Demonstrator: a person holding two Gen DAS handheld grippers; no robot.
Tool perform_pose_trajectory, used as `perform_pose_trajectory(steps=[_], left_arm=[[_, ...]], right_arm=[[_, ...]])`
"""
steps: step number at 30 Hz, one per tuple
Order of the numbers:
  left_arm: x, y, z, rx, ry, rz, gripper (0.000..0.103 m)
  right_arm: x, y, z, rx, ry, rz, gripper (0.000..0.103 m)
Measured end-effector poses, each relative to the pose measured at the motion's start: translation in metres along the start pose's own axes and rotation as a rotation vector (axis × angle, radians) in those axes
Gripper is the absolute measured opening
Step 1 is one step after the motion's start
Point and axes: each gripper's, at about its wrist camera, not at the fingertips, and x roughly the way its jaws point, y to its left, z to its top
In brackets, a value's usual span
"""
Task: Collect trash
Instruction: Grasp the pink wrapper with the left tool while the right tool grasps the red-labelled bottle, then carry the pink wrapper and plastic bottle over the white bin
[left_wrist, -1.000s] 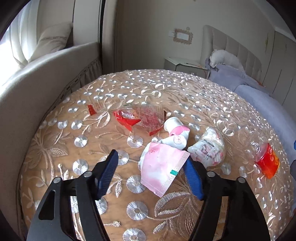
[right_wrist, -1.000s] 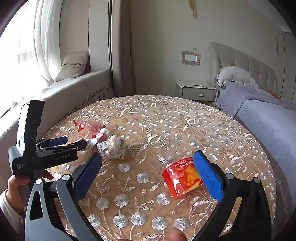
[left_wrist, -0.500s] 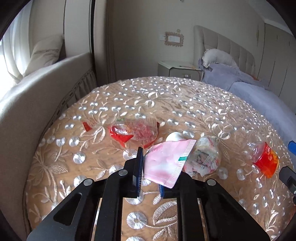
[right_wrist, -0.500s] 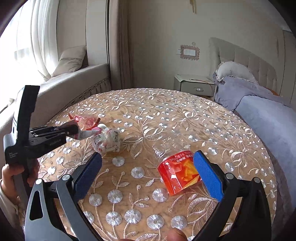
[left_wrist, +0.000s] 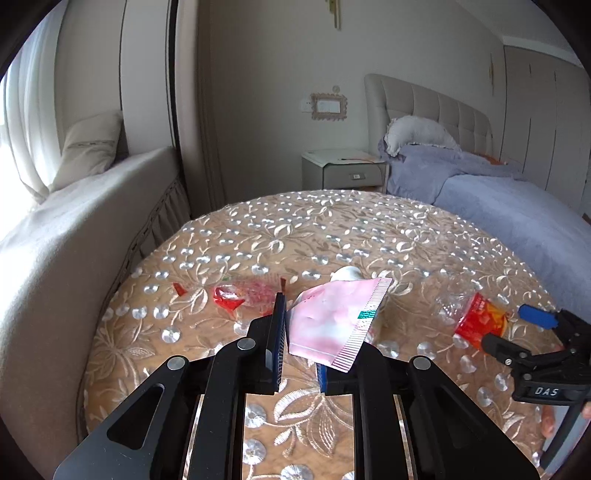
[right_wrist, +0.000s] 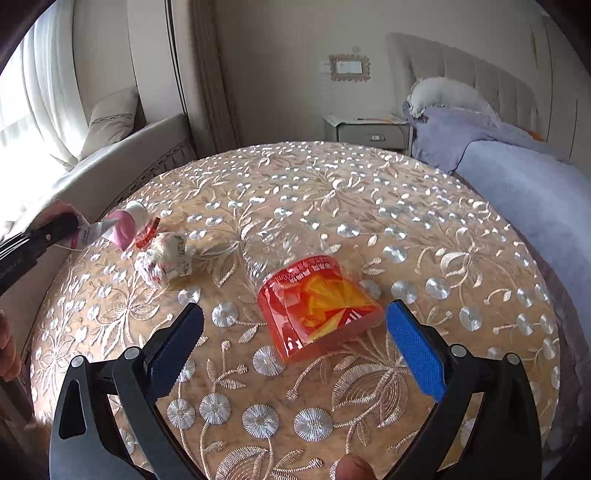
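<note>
My left gripper (left_wrist: 299, 347) is shut on a pink and white tube (left_wrist: 336, 321) and holds it lifted above the round table (left_wrist: 332, 229); the tube also shows in the right wrist view (right_wrist: 118, 229). My right gripper (right_wrist: 295, 347) is open, its fingers on either side of a crushed clear bottle with an orange-red label (right_wrist: 317, 302), which lies on the table; it also shows in the left wrist view (left_wrist: 476, 317). A crumpled white wrapper (right_wrist: 166, 258) lies left of the bottle. A clear and red plastic wrapper (left_wrist: 240, 295) lies at the left.
The table wears a tan cloth with silver embroidery (right_wrist: 332, 192). A beige sofa (left_wrist: 74, 229) runs along the left edge. A bed with a lilac cover (left_wrist: 498, 199) and a nightstand (left_wrist: 343, 170) stand behind.
My left gripper closed on the pink tube and lifted it off the table. My right gripper moved closer to the orange-labelled bottle, still open.
</note>
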Motion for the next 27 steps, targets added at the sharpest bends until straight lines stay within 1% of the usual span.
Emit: perform_pose_trajectory(steps=[2,3,4,5,7,9,10,11,12,13,15,17,19,23,27], left_arm=[[-0.003,-0.003,0.0,0.003,-0.002,-0.005,0.013],[-0.004,-0.005,0.0,0.003,-0.004,-0.009,0.013],[-0.004,-0.005,-0.002,0.005,-0.003,-0.013,0.013],[-0.005,-0.006,-0.002,0.006,-0.003,-0.017,0.013],[-0.005,-0.009,-0.003,0.011,-0.006,-0.022,0.013],[-0.007,-0.01,-0.003,0.008,-0.01,-0.027,0.013],[-0.008,-0.011,-0.004,0.006,-0.011,-0.031,0.013],[-0.009,-0.011,-0.004,0.005,-0.011,-0.033,0.013],[-0.01,-0.01,-0.005,0.003,-0.013,-0.034,0.013],[-0.011,-0.009,-0.006,0.001,-0.014,-0.035,0.013],[-0.013,-0.007,-0.007,-0.002,-0.013,-0.033,0.013],[-0.015,-0.006,-0.009,-0.004,-0.013,-0.034,0.013],[-0.019,-0.006,-0.009,-0.003,-0.02,-0.035,0.013],[-0.031,-0.014,-0.007,0.003,-0.043,-0.056,0.013],[-0.045,-0.032,-0.009,0.019,-0.061,-0.097,0.013]], right_arm=[[0.004,0.0,-0.003,0.004,0.032,0.015,0.097],[0.005,0.001,-0.004,0.003,0.038,0.02,0.094],[0.005,0.003,-0.005,0.001,0.04,0.02,0.093],[0.006,0.004,-0.005,-0.003,0.044,0.023,0.09],[0.013,0.01,0.0,-0.015,0.057,0.051,0.079],[0.026,0.014,0.005,-0.035,0.09,0.06,0.059],[0.034,0.015,0.007,-0.038,0.113,0.065,0.057],[0.041,0.016,0.008,-0.033,0.129,0.074,0.049],[0.048,0.014,0.009,-0.013,0.135,0.075,0.02],[0.051,0.012,0.011,0.004,0.121,0.08,0.017],[0.052,0.012,0.014,-0.002,0.088,0.061,0.014],[0.039,0.014,0.015,-0.008,0.036,0.066,0.009],[0.022,0.018,0.016,-0.014,-0.013,0.074,0.009],[-0.02,0.02,0.014,-0.039,-0.117,0.026,0.009],[-0.064,0.011,0.008,-0.032,-0.185,0.011,0.009]])
